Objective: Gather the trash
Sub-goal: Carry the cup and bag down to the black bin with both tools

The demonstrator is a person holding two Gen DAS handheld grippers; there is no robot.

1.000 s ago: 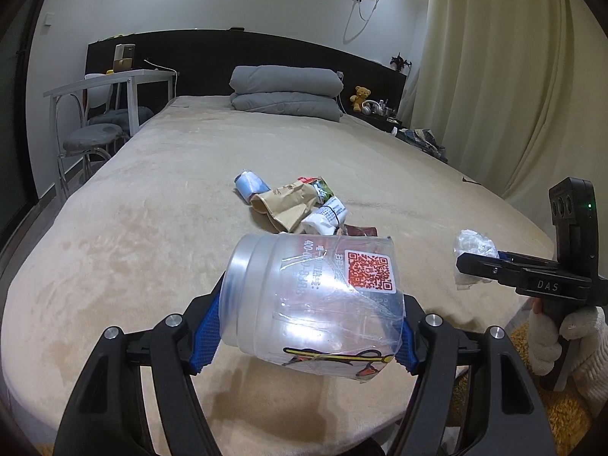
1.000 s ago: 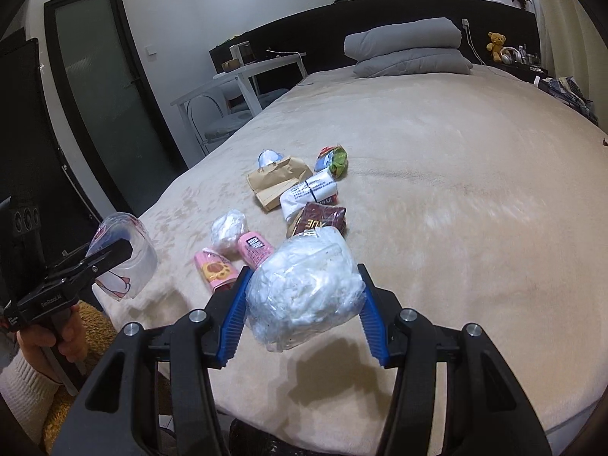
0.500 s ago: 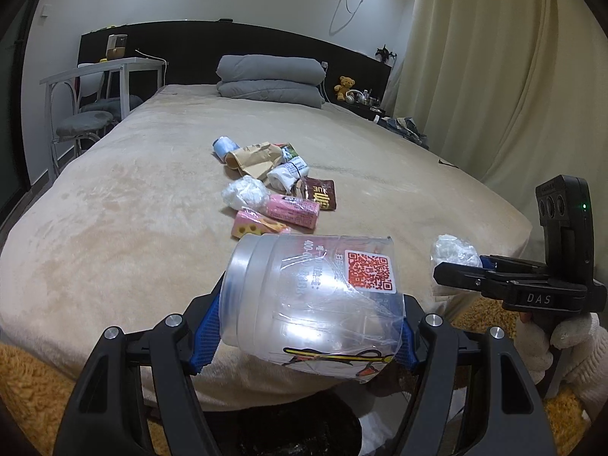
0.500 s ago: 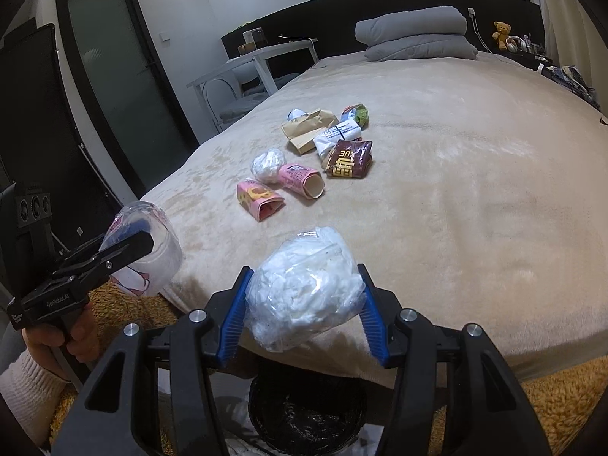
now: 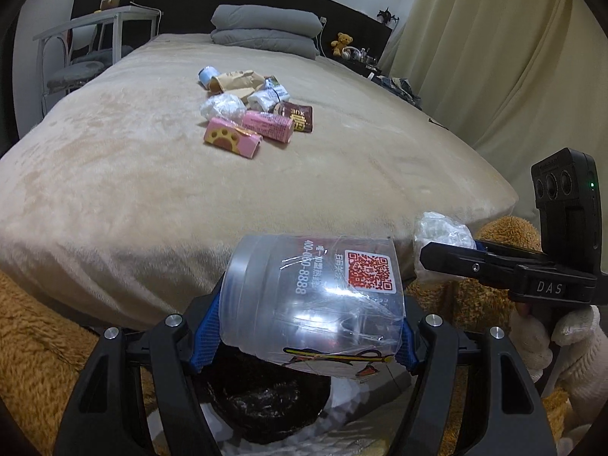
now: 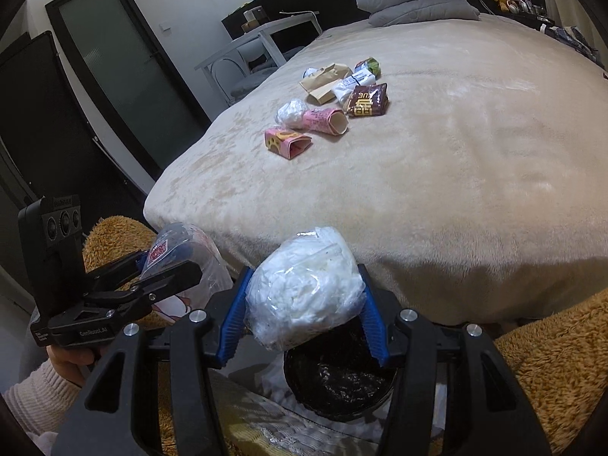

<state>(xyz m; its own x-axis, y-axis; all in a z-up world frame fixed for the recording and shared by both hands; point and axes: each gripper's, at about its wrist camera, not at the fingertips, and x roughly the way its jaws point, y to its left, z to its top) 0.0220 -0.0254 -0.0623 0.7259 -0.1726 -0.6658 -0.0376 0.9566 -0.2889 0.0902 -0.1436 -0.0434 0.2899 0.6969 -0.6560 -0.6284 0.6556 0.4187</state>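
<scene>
Both grippers hang low at the near end of the bed (image 5: 342, 174), off the mattress edge and over the floor, which makes sense given what sits below: a black-lined trash bin (image 6: 342, 380) on the floor just past the foot of the bed. The left gripper (image 5: 309, 326) is clamped across the sides of a clear plastic cup (image 5: 315, 304), lying on its side with a red QR label facing up, and the thin wall is creased where the blue pads press in. It sits right above the dark mouth of the bin, so I'd judge a release would drop it in. The right gripper (image 6: 302, 319) is squeezed on a white plastic-wrapped wad (image 6: 304, 296), soft enough that it bulges out past the pads; it hangs over the near-left rim of the bin, perhaps needing a slight shift to the right before letting go. Farther up the bed, well apart from all this, the rest of the litter waits in a loose cluster: a pink paw-print wrapper (image 5: 232, 143), a pink tube (image 5: 268, 125), a dark red packet (image 5: 298, 121), a crumpled brown paper bag (image 5: 235, 80) and another white wad (image 5: 223, 107).
</scene>
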